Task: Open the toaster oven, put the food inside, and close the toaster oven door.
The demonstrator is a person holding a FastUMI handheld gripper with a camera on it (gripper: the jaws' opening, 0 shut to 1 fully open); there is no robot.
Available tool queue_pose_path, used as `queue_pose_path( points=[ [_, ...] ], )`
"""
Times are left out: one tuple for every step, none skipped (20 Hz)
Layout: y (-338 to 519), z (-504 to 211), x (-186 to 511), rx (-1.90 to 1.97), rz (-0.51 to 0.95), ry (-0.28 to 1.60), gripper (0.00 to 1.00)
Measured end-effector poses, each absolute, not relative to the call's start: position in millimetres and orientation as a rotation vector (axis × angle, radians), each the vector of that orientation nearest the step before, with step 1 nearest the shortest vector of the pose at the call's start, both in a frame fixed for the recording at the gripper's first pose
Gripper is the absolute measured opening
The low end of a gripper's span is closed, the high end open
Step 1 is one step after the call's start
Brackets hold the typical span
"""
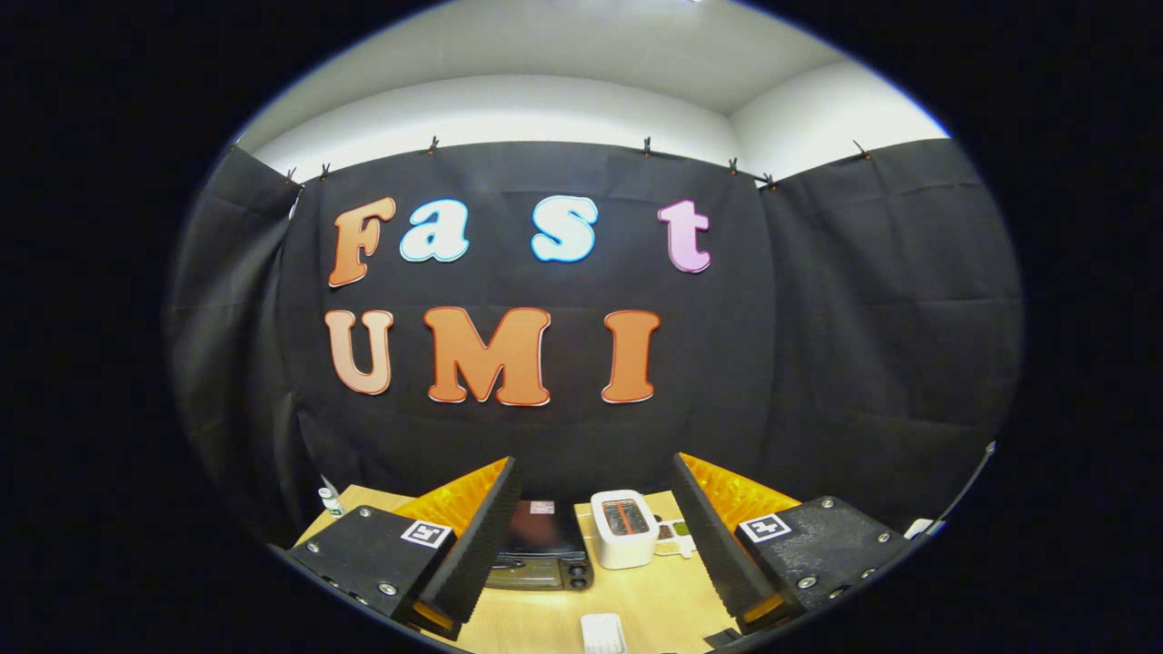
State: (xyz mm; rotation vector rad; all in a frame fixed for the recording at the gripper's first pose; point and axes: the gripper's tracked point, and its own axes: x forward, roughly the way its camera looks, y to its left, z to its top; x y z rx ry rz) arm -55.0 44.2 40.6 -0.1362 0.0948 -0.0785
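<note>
My gripper [595, 545] is held high above a wooden table [636, 599], its two fingers spread wide apart and holding nothing. Down between the fingers, close to the left finger [477, 536], sits the dark toaster oven [541, 545], seen from above with its knobs along the near edge; its door looks shut. A small pale item [674, 538], possibly the food, lies on the table just left of the right finger [713, 536].
A white pop-up toaster [623, 527] stands right of the toaster oven. A small white bottle with a green cap [331, 500] is at the table's far left. A white ribbed object [603, 633] lies near the front edge.
</note>
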Motion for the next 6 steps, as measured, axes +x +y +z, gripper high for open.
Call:
queue_pose_path(
  points=[
    [41.1, 42.2, -60.9, -0.131, -0.083, 0.092, 0.99],
    [39.0, 43.0, -67.7, -0.122, -0.087, 0.090, 0.99],
    [36.5, 42.2, -70.8, -0.115, -0.092, 0.091, 0.99],
    [32.4, 41.0, -74.3, -0.110, -0.099, 0.088, 0.99],
    [29.1, 41.5, -76.3, -0.110, -0.106, 0.082, 0.99],
    [26.6, 41.1, -77.8, -0.110, -0.116, 0.076, 0.99]
  ],
)
